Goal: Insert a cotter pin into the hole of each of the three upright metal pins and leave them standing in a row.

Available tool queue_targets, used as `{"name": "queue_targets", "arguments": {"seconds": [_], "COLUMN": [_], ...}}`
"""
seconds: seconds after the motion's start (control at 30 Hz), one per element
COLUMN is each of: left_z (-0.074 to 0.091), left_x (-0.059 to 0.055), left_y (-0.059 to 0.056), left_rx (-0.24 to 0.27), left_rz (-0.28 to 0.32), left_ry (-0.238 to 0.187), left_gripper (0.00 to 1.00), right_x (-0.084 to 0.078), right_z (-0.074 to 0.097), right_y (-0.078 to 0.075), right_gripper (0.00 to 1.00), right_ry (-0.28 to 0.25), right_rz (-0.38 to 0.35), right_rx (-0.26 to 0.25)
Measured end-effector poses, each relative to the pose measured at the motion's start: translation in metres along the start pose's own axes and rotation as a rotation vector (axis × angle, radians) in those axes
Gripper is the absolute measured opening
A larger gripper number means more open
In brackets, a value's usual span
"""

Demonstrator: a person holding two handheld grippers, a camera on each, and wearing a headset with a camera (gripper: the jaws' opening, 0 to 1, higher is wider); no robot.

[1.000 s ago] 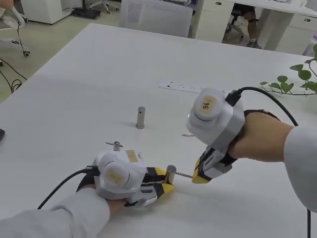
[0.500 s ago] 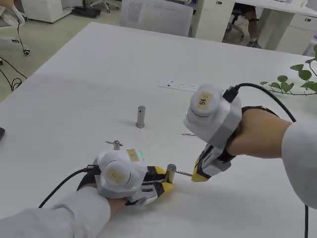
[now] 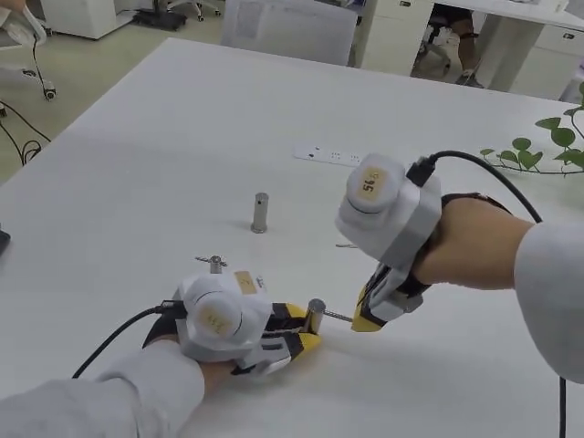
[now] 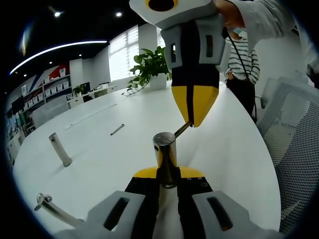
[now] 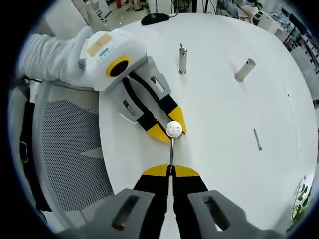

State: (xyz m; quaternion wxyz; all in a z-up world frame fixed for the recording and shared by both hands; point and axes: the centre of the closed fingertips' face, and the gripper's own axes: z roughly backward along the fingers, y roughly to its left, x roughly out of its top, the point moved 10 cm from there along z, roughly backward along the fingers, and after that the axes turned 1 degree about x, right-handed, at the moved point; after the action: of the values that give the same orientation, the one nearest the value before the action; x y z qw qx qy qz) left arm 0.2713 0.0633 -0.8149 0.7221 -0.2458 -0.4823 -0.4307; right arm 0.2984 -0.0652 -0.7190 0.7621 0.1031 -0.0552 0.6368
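On the big white table (image 3: 137, 182), close to the person, the left gripper (image 3: 306, 330) squeezes a short shiny metal pin (image 3: 315, 315) so it will not tip, while the right gripper (image 3: 367, 319) pinches a thin wire cotter pin (image 3: 338, 318) and aims it at the pin's hole.

Glossy metal pin (image 4: 166, 149) (mirror-bright), matt white table (image 3: 137, 164)

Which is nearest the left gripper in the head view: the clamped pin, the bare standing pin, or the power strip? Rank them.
1. Clamped pin, held in the left gripper.
2. Bare standing pin, mid-table beyond.
3. Power strip, far side.
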Motion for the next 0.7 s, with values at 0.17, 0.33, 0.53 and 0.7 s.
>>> {"name": "queue_targets", "arguments": {"seconds": [0.17, 0.33, 0.53, 0.7], "left_z": [0.0002, 0.0003, 0.0006, 0.0002], "left_x": [-0.0001, -0.0002, 0.0001, 0.0001], "left_y": [-0.0002, -0.0002, -0.0002, 0.0003], "left_rx": [0.000, 0.001, 0.002, 0.003], "left_rz": [0.000, 0.002, 0.002, 0.004], "left_ry": [0.000, -0.002, -0.002, -0.003], "left_gripper": [0.11, 0.11, 0.11, 0.10], "right_x": [-0.0005, -0.0013, -0.0029, -0.0017], "right_z": [-0.0009, -0.0023, -0.0018, -0.0034], "right_y": [0.0001, -0.0001, -0.0008, -0.0006], "right_gripper": [0.03, 0.03, 0.03, 0.03], "right_ry": [-0.002, -0.009, -0.024, -0.018], "right_rz": [-0.003, -0.001, -0.019, -0.013], "right_rx": [-0.001, 0.000, 0.010, 0.004]}}
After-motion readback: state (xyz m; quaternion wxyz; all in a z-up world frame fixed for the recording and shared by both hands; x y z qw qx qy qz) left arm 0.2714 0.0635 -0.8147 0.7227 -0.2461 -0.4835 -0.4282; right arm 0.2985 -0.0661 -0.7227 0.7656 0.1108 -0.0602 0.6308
